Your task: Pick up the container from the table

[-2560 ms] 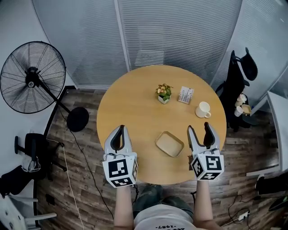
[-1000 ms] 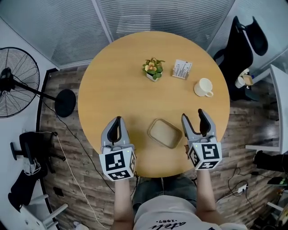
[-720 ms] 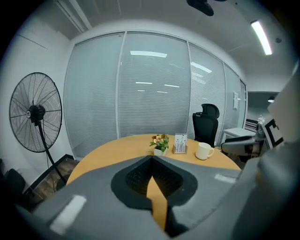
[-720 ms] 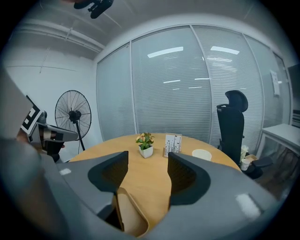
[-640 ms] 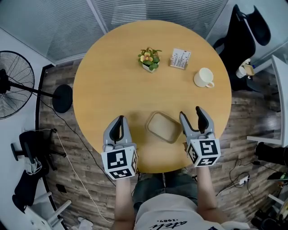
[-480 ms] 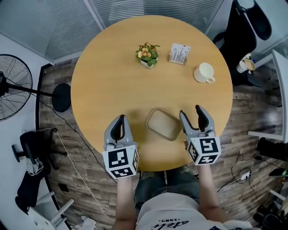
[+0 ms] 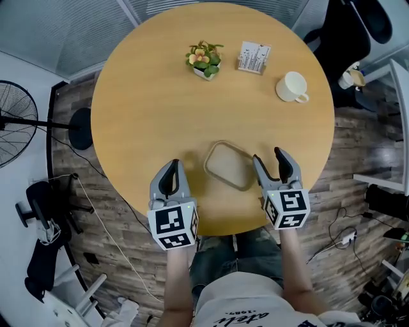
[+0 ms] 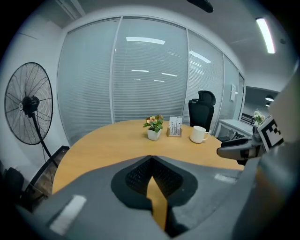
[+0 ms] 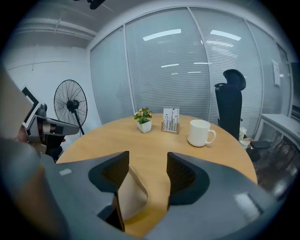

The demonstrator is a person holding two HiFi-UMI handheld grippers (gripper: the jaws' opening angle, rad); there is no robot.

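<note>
A shallow tan container [image 7: 228,165] lies on the round wooden table [image 7: 147,108] near its front edge. My right gripper [image 7: 268,156] is open just to the container's right, its left finger close beside the rim. In the right gripper view the container [image 9: 132,196] shows low between the jaws of my right gripper [image 9: 147,169], partly hidden behind the left one. My left gripper [image 7: 170,168] is shut with nothing in it, over the table to the container's left. In the left gripper view my left gripper [image 8: 151,161] shows its jaws meeting, and the container is out of sight.
At the far side stand a small potted plant [image 7: 204,59], a card holder [image 7: 254,57] and a white mug [image 7: 292,87]. A black office chair [image 7: 361,19] is at the back right. A standing fan [image 7: 16,121] is on the floor at the left.
The view has closed in on the table. Both grippers have come forward over its front edge, and the open right gripper now sits right beside the container. The left stays shut.
</note>
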